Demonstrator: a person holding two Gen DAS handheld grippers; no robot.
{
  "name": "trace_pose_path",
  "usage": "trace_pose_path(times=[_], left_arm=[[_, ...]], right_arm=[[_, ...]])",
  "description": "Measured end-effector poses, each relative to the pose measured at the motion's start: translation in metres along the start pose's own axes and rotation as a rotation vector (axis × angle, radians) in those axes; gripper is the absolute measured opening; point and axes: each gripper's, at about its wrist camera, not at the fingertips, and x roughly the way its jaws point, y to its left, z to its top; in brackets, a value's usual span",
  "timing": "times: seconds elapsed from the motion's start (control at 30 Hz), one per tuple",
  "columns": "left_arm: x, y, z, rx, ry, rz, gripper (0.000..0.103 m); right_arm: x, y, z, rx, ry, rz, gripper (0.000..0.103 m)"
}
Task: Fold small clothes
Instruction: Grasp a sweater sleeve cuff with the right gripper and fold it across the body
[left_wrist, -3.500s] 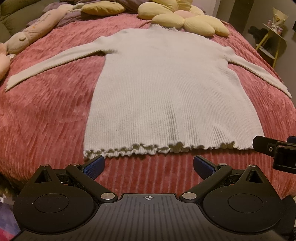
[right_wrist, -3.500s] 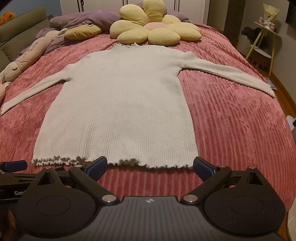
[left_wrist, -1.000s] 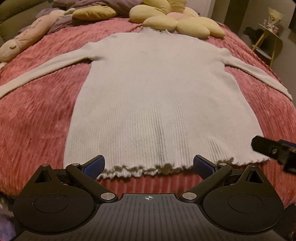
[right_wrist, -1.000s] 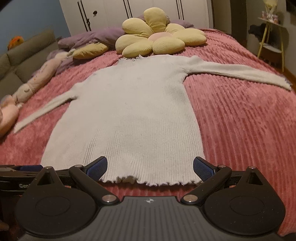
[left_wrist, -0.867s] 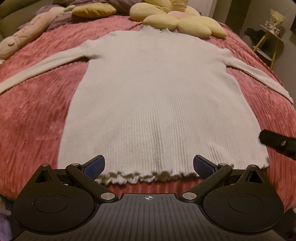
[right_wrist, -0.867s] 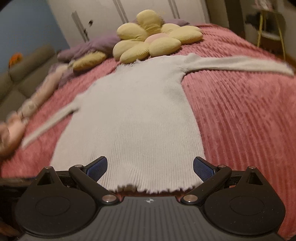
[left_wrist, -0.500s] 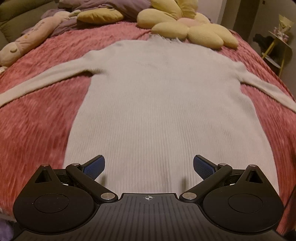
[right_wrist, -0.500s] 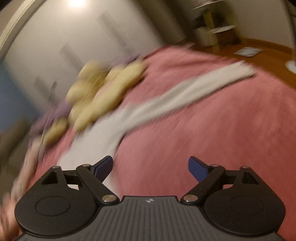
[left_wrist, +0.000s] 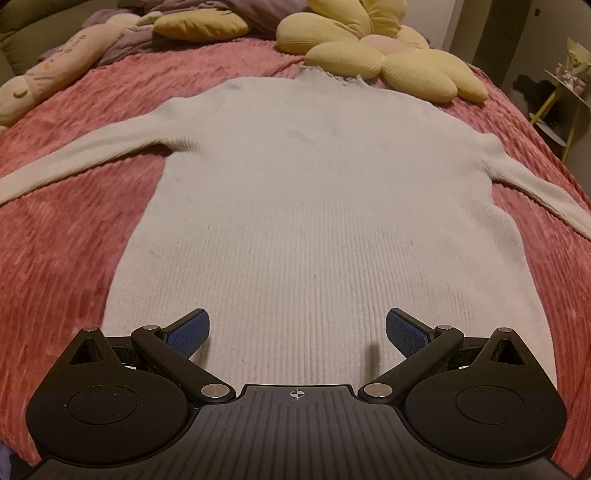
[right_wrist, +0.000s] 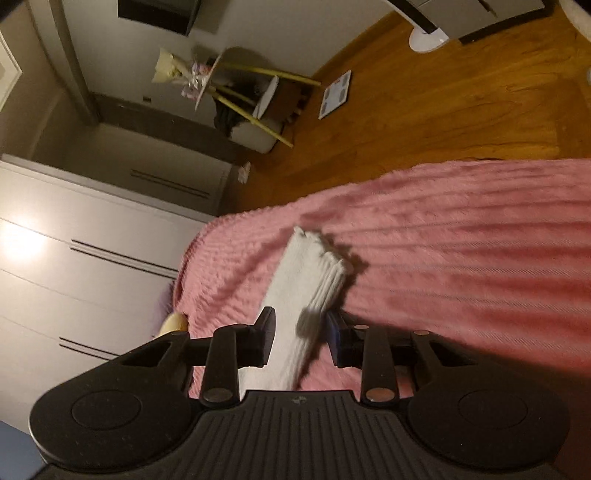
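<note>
Straddling sleeve (right_wrist: 295, 295), right gripper (right_wrist: 300, 332); left gripper (left_wrist: 295, 330) spread over sweater (left_wrist: 317, 206)

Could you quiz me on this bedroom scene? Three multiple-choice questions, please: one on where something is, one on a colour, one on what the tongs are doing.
1. Where does the flower cushion lie?
A. by the sweater's neck
B. on the floor
C. on the sweater's lower edge

2. What colour is the bedspread?
A. green
B. pink
C. black

3. How do the left tongs stand over the sweater?
A. clamped on a sleeve
B. wide open, holding nothing
C. shut on the cushion

Answers:
1 A, its yellow petals sit just past the frilled collar.
2 B, the ribbed cover is pink in both views.
3 B, the blue pads sit far apart above the knit; the right tongs straddle the sleeve.
</note>
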Motion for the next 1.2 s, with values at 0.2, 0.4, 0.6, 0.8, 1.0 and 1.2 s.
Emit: trace_pose_path(times=[0.2,0.4,0.6,0.8,1.0,1.2], left_arm=[[0.001,0.008,0.005,-0.019,-0.002,-0.010,0.103],[-0.003,0.020,0.014,-0.044,-0.035,-0.036,0.103],[-0.008,0.041,0.029,-0.093,-0.069,-0.062,0.103],[0.000,0.057,0.049,-0.118,-0.080,-0.114,0.103],[0.023,0.037,0.079,-0.077,-0.071,-0.223,0.103],[0.086,-0.015,0.124,-0.103,0.001,-0.414,0.103]], right_arm=[[0.021,0.021,0.003,-0.107,0.006,-0.085,0.007],[0.012,0.107,-0.031,-0.536,-0.048,-0.115,0.006],[-0.008,0.215,-0.164,-1.098,-0.013,0.129,0.006],[-0.006,0.237,-0.329,-1.443,0.121,0.272,0.008],[0.009,0.202,-0.386,-1.539,0.328,0.203,0.047],[-0.025,0.180,-0.306,-1.278,0.207,0.177,0.062]])
